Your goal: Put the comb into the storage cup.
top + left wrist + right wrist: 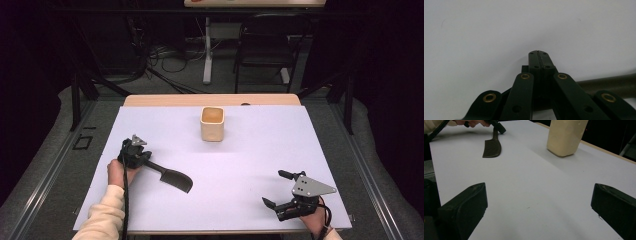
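Nearest the person, the right tongs (280, 189) rest low on the white surface (250, 150) at its near right corner, jaws spread wide with nothing between them. Farther in on the left, the left tongs (146, 158) are clamped on the handle of the dark spatula (172, 177), whose long axis runs from that grip toward the near right, blade flat on the surface and pointing roughly at the right tongs. The left hand is plainly the nearer to it. Beyond both, near the far middle, stands the cream cup (212, 123), upright and apparently empty, well apart from the spatula.
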`<move>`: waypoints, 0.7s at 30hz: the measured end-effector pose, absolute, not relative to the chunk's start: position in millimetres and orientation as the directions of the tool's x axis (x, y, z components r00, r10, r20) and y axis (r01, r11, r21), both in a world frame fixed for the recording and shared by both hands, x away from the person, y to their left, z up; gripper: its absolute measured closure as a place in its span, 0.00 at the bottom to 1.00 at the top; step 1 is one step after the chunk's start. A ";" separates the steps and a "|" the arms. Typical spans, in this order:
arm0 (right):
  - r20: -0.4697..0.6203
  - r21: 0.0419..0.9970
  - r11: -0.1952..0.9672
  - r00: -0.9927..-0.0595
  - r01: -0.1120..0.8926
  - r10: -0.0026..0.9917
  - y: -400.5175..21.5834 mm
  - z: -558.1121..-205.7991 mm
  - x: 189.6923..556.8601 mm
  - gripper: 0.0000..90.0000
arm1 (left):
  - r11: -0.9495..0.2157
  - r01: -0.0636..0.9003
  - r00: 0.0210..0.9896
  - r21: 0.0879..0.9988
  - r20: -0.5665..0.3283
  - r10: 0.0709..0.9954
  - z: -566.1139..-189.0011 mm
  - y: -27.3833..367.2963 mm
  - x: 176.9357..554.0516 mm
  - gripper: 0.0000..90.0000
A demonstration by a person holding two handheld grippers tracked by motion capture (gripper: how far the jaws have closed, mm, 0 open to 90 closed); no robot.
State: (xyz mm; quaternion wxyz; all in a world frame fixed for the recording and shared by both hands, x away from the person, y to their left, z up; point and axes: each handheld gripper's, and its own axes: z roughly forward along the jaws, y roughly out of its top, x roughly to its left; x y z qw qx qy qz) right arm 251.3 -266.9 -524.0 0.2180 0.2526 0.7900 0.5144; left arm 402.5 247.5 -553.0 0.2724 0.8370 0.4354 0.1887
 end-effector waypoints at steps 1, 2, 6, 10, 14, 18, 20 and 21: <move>-0.087 0.923 0.345 -0.778 0.173 0.623 -267.0 -524.0 251.4 0.00 | -0.472 0.626 0.550 0.620 0.079 0.832 -553.0 247.5 402.5 1.00; -0.087 0.923 0.345 -0.778 0.173 0.623 -267.0 -524.0 251.4 0.00 | -0.471 0.626 0.550 0.622 0.076 0.831 -553.1 248.4 401.3 1.00; -0.087 0.922 0.346 -0.778 0.173 0.622 -266.7 -523.9 251.4 0.00 | -0.473 0.626 0.550 0.620 0.079 0.832 -553.0 251.1 396.5 1.00; -0.087 0.922 0.347 -0.778 0.174 0.622 -266.3 -524.0 251.4 0.00 | -0.469 0.631 0.548 0.618 0.073 0.833 -552.7 253.1 392.9 1.00; -0.089 0.922 0.347 -0.778 0.173 0.622 -266.5 -523.9 251.5 0.00 | -0.476 0.630 0.552 0.613 0.078 0.830 -552.2 254.9 389.1 1.00; -0.087 0.922 0.346 -0.777 0.174 0.624 -266.5 -523.8 251.1 0.00 | -0.476 0.629 0.554 0.615 0.075 0.829 -552.4 255.5 384.6 1.00; -0.089 0.922 0.346 -0.777 0.172 0.623 -266.7 -523.7 251.2 0.00 | -0.483 0.629 0.559 0.609 0.078 0.826 -551.8 255.8 382.0 1.00; -0.089 0.922 0.346 -0.777 0.172 0.624 -266.7 -523.7 251.2 0.00 | -0.482 0.627 0.560 0.612 0.077 0.825 -552.1 255.8 380.8 1.00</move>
